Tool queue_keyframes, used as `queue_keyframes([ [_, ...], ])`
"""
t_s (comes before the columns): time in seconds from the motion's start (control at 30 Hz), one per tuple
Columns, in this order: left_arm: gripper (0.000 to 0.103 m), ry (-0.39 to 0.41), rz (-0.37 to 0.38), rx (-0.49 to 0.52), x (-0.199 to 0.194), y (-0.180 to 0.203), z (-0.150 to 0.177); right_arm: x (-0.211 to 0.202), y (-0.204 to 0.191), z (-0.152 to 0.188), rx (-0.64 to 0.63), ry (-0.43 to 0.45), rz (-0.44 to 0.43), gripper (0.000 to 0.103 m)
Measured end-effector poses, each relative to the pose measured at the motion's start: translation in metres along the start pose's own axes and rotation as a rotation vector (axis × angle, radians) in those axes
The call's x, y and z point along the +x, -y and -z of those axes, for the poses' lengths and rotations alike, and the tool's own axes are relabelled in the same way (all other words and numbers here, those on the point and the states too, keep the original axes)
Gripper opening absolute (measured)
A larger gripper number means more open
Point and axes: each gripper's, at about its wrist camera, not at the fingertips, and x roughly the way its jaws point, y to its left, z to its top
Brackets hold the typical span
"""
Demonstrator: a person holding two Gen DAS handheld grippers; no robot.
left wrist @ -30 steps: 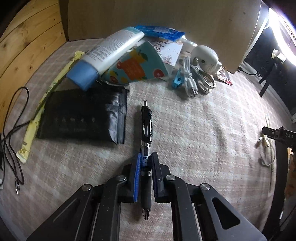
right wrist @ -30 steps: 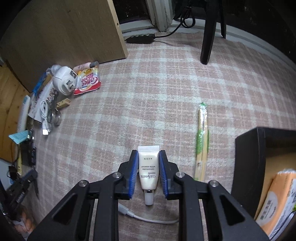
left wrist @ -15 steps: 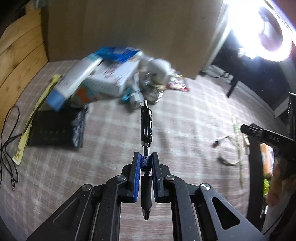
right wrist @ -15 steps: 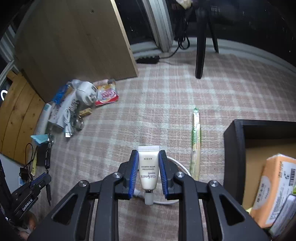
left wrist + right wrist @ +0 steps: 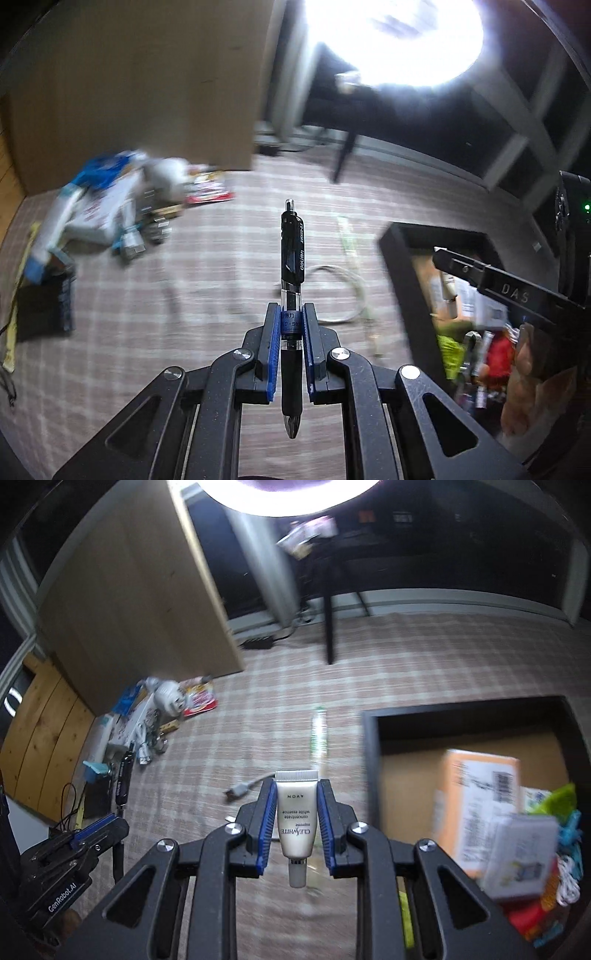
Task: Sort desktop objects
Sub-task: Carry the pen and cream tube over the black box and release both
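Box (image 5: 371, 738) lies ahead-right of the right gripper (image 5: 297, 821), fingers clamped on a tube (image 5: 296, 814); left gripper (image 5: 290, 345) clamps a pen (image 5: 291, 280) lengthwise, farther off.

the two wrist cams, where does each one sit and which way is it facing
Left wrist: sits behind the left tool, facing down and forward over the checked cloth at the black box; a hand shows at right.
Right wrist: sits behind the right tool, which grips a cream tube, facing the same box.
Shared: the box, the white cable, the far clutter pile, and the pen.
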Motion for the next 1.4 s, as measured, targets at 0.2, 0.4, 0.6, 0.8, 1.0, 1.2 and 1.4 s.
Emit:
queue_keyframes([
  [0.2, 0.010, -0.014, 0.096, 0.090, 0.007, 0.069, 0.002, -0.042, 0.054, 0.015, 0.078, 0.046, 0.068, 0.022],
  [0.4, 0.010, -0.046, 0.163, 0.160, 0.018, 0.129, 0.010, -0.077, 0.108, 0.031, 0.154, 0.079, 0.142, 0.022],
  [0.6, 0.010, -0.071, 0.206, 0.231, 0.028, 0.180, 0.018, -0.101, 0.151, 0.047, 0.216, 0.093, 0.191, 0.022],
  [0.8, 0.010, -0.078, 0.227, 0.280, 0.032, 0.214, 0.022, -0.114, 0.180, 0.056, 0.253, 0.099, 0.221, 0.022],
  [1.0, 0.067, -0.059, 0.218, 0.307, 0.030, 0.233, 0.022, -0.119, 0.188, 0.053, 0.238, 0.106, 0.214, 0.027],
  [1.2, 0.068, 0.017, 0.181, 0.338, 0.016, 0.232, 0.020, -0.122, 0.187, 0.046, 0.234, 0.128, 0.232, 0.059],
  [1.4, 0.066, 0.058, 0.146, 0.333, 0.002, 0.221, 0.015, -0.120, 0.169, 0.040, 0.202, 0.135, 0.213, 0.059],
])
